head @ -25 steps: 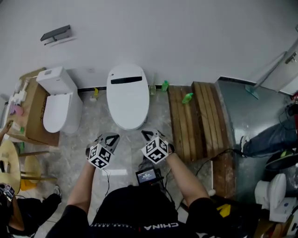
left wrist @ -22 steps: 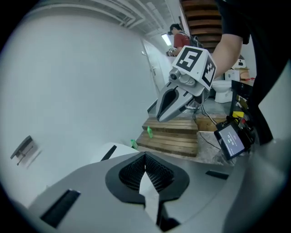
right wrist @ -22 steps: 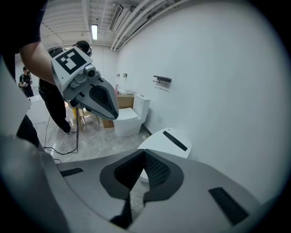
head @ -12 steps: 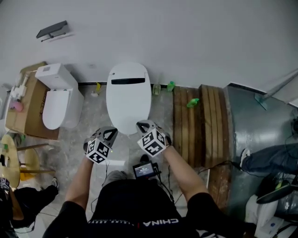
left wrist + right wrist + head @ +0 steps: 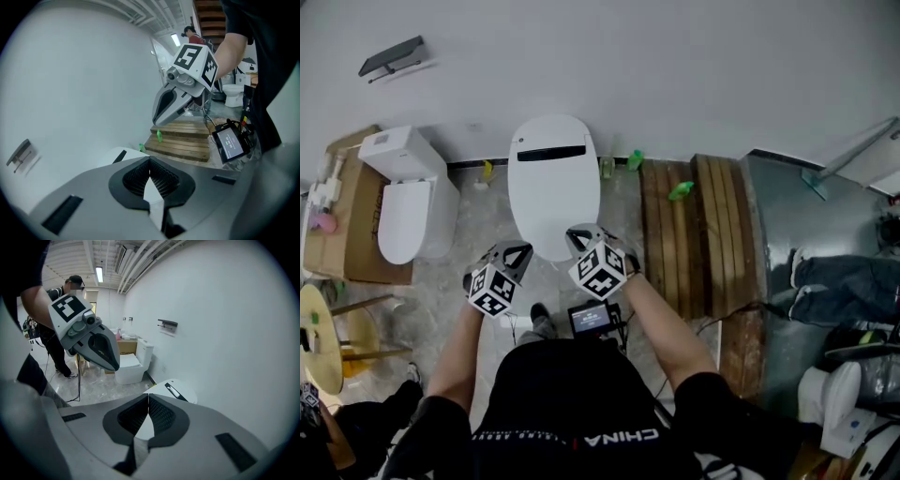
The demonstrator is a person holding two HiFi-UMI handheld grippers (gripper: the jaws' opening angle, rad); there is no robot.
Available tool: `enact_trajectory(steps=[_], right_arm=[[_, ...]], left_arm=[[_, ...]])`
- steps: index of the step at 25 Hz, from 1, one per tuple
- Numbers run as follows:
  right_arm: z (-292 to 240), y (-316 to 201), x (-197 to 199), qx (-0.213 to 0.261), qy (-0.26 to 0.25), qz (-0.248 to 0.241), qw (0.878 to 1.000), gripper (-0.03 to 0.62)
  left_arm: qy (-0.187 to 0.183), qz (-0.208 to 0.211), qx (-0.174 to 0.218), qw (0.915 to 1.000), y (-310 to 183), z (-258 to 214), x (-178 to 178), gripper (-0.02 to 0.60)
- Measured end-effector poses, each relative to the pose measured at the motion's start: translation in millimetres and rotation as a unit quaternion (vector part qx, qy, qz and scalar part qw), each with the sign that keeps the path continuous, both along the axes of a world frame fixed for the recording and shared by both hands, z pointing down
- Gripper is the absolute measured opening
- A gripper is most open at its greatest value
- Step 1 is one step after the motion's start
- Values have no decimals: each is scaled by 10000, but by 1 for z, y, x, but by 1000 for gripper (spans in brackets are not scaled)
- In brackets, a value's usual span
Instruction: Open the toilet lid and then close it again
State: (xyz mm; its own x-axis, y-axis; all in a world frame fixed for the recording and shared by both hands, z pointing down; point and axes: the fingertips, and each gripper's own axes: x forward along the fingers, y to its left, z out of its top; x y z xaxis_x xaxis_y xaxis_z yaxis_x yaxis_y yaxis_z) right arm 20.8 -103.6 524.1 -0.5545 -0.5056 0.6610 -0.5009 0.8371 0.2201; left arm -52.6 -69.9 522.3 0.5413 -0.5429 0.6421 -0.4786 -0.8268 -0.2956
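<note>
Below the wall (image 5: 675, 66), my shut, empty left fingers (image 5: 517, 251) and right fingers (image 5: 581, 234) had neared the toilet lid (image 5: 553, 183) ahead (unopened).

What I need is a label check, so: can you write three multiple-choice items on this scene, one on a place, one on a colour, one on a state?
1. In the head view, on which side of the oval toilet does the tank toilet stand?
A to its right
B to its left
C hidden behind it

2. What colour is the oval toilet's lid?
A white
B green
C brown

3. How does that lid stand?
A raised against the wall
B taken off
C down flat

Answers:
1 B: the tank toilet shows further left in the head view.
2 A: the lid is plain white, with only a dark strip at its back.
3 C: the lid lies flat and covers the bowl.
</note>
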Motion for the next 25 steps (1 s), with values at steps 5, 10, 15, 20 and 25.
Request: enact_trajectory(steps=[5, 10, 15, 20, 25], right_arm=[[-5, -3, 1, 20, 88, 160, 9998, 13], [-5, -2, -3, 25, 67, 199, 9998, 14], [-1, -4, 1, 6, 108, 91, 9999, 14], [13, -3, 3, -176, 169, -203, 9995, 15], [52, 2, -1, -570, 275, -477, 9969, 19]], left_arm=[[56, 230, 82, 9997, -7, -4, 1, 9], [64, 355, 101, 9993, -9, -4, 4, 9], [-71, 342, 106, 9993, -12, 0, 5, 9], [-124, 369, 40, 9992, -13, 12, 5, 9], [-194, 533, -300, 9979, -9, 50, 7, 32]])
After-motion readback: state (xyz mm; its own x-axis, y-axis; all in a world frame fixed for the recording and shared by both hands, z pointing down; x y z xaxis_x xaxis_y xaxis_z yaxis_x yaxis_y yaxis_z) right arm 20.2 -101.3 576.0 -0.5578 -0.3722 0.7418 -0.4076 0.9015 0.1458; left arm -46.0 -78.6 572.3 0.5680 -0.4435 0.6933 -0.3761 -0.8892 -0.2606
